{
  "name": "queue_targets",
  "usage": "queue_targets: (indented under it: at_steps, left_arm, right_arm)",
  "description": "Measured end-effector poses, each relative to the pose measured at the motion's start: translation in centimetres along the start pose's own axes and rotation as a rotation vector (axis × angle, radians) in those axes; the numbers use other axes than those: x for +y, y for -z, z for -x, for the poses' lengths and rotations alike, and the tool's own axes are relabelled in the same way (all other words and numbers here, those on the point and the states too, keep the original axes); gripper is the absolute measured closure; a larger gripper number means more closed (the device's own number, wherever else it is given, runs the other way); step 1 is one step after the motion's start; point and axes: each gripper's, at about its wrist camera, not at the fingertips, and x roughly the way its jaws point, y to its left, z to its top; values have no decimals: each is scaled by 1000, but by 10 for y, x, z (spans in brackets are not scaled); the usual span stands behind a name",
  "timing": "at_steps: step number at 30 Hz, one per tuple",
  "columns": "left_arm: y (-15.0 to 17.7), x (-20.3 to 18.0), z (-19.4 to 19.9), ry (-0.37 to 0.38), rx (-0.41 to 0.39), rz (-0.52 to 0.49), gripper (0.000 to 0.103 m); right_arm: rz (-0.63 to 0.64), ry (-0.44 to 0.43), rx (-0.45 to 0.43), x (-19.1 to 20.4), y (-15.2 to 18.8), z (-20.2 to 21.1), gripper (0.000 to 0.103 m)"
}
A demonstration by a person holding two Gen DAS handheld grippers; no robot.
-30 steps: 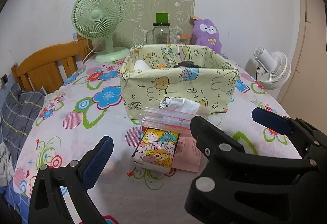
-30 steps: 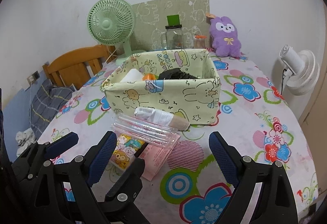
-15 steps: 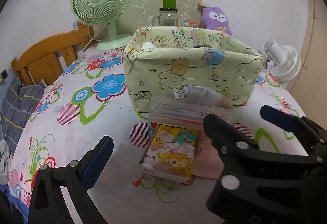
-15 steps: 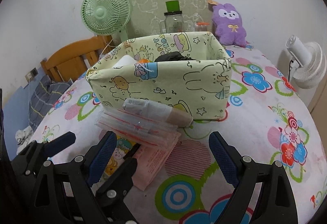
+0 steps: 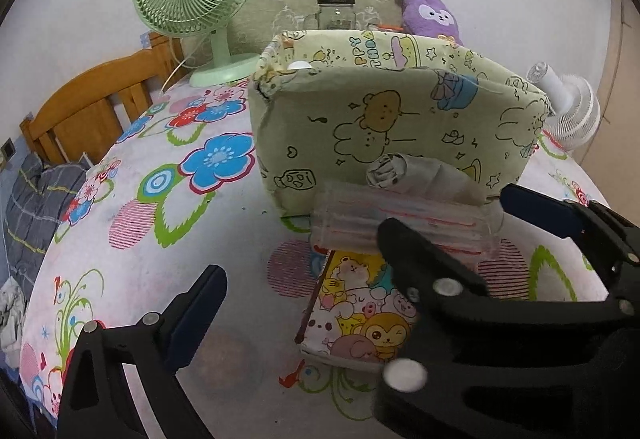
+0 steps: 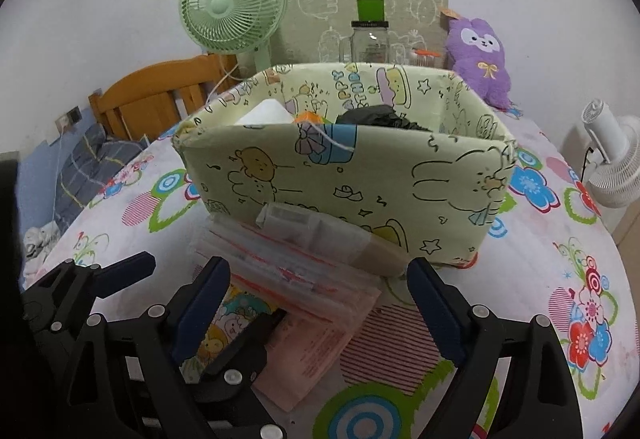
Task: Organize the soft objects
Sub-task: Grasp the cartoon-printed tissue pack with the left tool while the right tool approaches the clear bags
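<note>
Right wrist view: right gripper (image 6: 316, 303) gapes wide, empty, straddling the clear zip pouch (image 6: 288, 271) stacked on packets against the fabric bin (image 6: 344, 179), presumably lining up a pick. Left gripper (image 6: 200, 299) hovers alongside, likewise spread and unladen.

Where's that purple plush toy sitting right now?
The purple plush toy sits at the back of the table against the wall, behind the fabric bin's far right corner, just right of the glass jar in both views.
</note>
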Motion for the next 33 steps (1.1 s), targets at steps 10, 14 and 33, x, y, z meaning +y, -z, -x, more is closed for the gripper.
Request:
queue_targets:
  at_steps: [10, 14, 33]
  left_arm:
    - [1, 2, -6, 22, 17, 0, 5]
    - [1, -1, -5, 18, 13, -9, 9]
    - [10, -17, 12, 38, 4, -45, 57]
  right_arm:
    - [-14, -39, 47, 0, 2, -11, 27]
    - [-22, -46, 51, -1, 4, -9, 39]
    - [-62, -87, 48, -7, 21, 21, 75]
